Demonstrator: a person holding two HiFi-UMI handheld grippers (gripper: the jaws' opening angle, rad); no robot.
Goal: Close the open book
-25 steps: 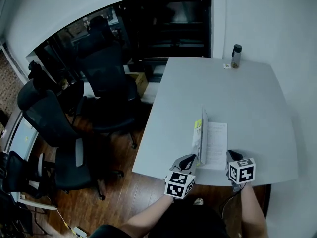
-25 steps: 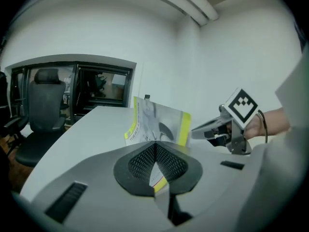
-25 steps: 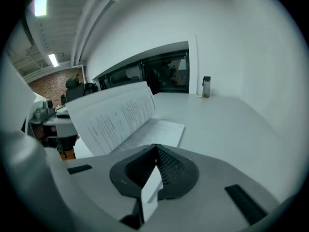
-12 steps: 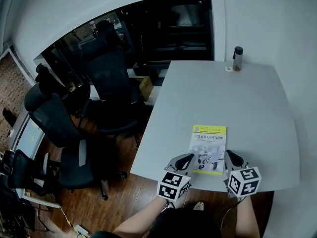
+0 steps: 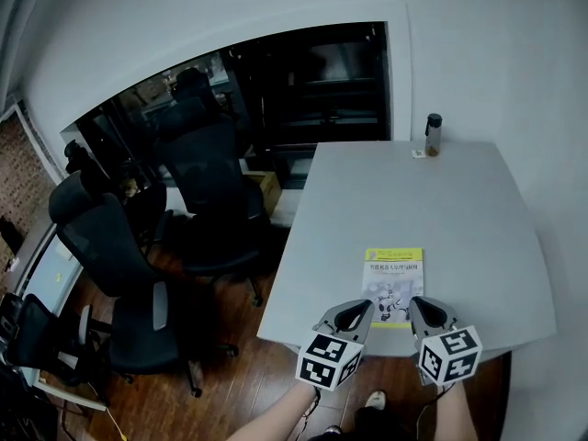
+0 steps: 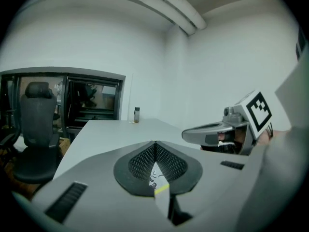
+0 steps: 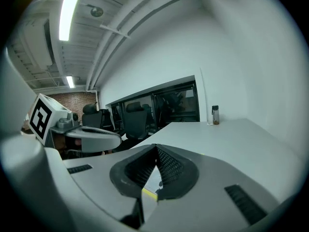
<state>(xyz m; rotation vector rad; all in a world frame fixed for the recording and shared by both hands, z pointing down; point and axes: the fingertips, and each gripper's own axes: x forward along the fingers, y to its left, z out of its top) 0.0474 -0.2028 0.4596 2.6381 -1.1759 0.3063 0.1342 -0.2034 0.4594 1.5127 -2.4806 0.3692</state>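
Observation:
The book lies shut and flat on the grey table, yellow-and-white cover up, near the front edge. Both grippers hover just in front of it, above the table edge, touching nothing. My left gripper is by the book's near-left corner and my right gripper by its near-right corner. In the left gripper view the jaws meet at their tips, with a sliver of the book below them. The right gripper's jaws are likewise together and hold nothing.
A small dark-capped bottle stands at the table's far edge beside a small tag. Black office chairs crowd the wooden floor left of the table. A dark glass partition runs behind, and a white wall lies to the right.
The book's cover, upright a second ago, has dropped shut and the book lies flat. Both grippers have risen and drawn back toward the person.

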